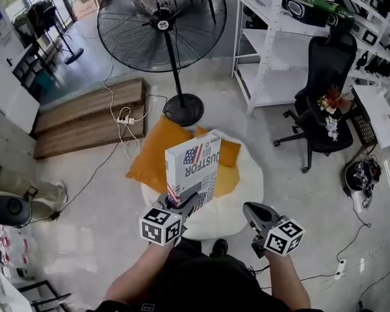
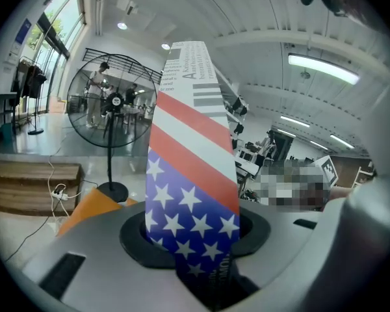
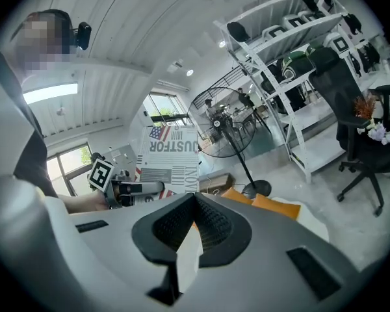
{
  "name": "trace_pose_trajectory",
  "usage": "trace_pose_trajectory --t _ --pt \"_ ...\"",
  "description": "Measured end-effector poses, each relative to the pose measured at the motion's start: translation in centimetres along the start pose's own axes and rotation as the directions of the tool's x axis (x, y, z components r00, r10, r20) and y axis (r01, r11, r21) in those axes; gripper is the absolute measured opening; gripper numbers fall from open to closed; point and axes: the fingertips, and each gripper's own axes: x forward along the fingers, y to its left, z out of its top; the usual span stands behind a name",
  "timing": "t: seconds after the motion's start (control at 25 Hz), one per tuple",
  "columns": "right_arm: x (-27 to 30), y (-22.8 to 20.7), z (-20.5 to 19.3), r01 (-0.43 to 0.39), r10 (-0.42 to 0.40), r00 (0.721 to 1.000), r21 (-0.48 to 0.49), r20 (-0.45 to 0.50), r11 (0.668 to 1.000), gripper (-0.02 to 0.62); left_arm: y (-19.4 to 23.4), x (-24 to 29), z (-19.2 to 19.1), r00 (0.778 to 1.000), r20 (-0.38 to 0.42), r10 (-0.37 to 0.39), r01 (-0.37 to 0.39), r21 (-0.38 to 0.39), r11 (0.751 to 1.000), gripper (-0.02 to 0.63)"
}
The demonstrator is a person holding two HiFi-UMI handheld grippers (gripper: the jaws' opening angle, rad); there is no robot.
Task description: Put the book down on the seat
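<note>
Over the seat [image 1: 247, 188], my left gripper [image 1: 190, 203] clamps the book [image 1: 194, 168]; at 3 o'clock my right gripper [image 1: 248, 209] is pinched together, empty.

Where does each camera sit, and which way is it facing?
Head view: on the person's head, looking down at the seat; both forearms, left hand-held gripper and right hand-held gripper show.
Left gripper view: on the left hand-held gripper, looking along its jaws, clamped on the book, toward the fan.
Right gripper view: on the right hand-held gripper, looking past its empty jaws at the left hand-held gripper.
All three show book and fan.
</note>
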Motion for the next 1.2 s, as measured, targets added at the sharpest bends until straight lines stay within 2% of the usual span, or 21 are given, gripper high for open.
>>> trace_pose_trajectory --t 0.32,0.6,1.0,1.2 --pt "9.7 0.6 0.9 0.017 -0.016 0.998 0.017 -0.066 1.0 0.015 9.4 1.9 -0.1 0.999 -0.043 -0.014 0.012 -0.048 0.999 0.16" --pt "16.2 -0.2 -0.2 0.074 -0.071 0.992 0.035 -0.102 0.997 0.015 15.9 4.8 -1.0 0.994 -0.078 -0.075 0.07 -0.06 0.996 0.16" --pt "19.8 -2.6 -3.9 0.097 -0.079 0.982 0.099 -0.173 0.99 0.015 18.6 9.7 -5.7 0.974 -0.182 -0.133 0.111 -0.127 0.986 0.16" --pt "21.4 -5.1 -7.0 0.121 -0.088 0.973 0.148 -0.213 0.982 0.015 19.3 13.3 -10.4 0.951 -0.264 -0.16 0.12 -0.162 0.98 0.16"
